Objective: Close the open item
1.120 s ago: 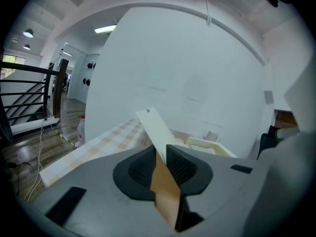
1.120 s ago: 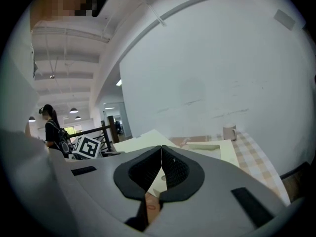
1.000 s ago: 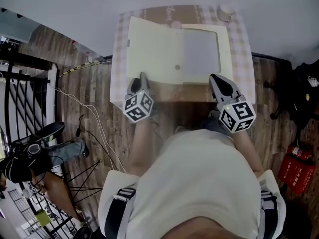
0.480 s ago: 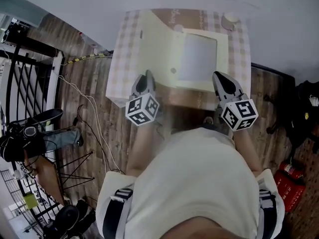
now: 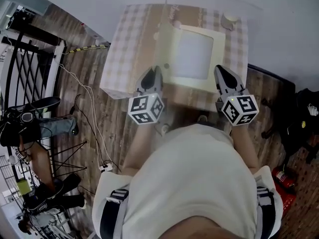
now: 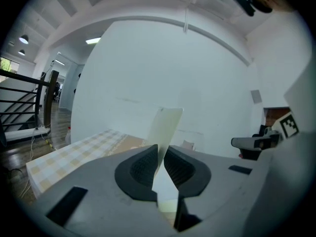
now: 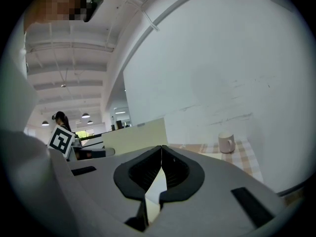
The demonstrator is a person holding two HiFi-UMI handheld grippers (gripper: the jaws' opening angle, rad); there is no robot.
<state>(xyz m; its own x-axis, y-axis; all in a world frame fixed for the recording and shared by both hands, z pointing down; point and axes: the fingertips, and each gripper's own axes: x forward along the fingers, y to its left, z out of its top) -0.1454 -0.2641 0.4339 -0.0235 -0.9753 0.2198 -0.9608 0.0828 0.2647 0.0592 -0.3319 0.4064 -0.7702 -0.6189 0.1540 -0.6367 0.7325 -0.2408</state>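
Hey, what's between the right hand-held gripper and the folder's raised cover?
In the head view, the folder's base with its white sheet lies between the right hand-held gripper and the raised cover.

This looks like a big open work room, like an office or a lab. It has a brown wooden plank floor [image 5: 94, 68], a tall plain white wall [image 6: 163, 73], black metal railings [image 6: 48, 100], a flat bright ceiling light [image 6: 94, 41] and round hanging lamps [image 7: 85, 116].

Upright cover [image 5: 164, 49] left of centre; mug [image 5: 230, 20] far right; checked tabletop [image 5: 127, 49] bare leftward.
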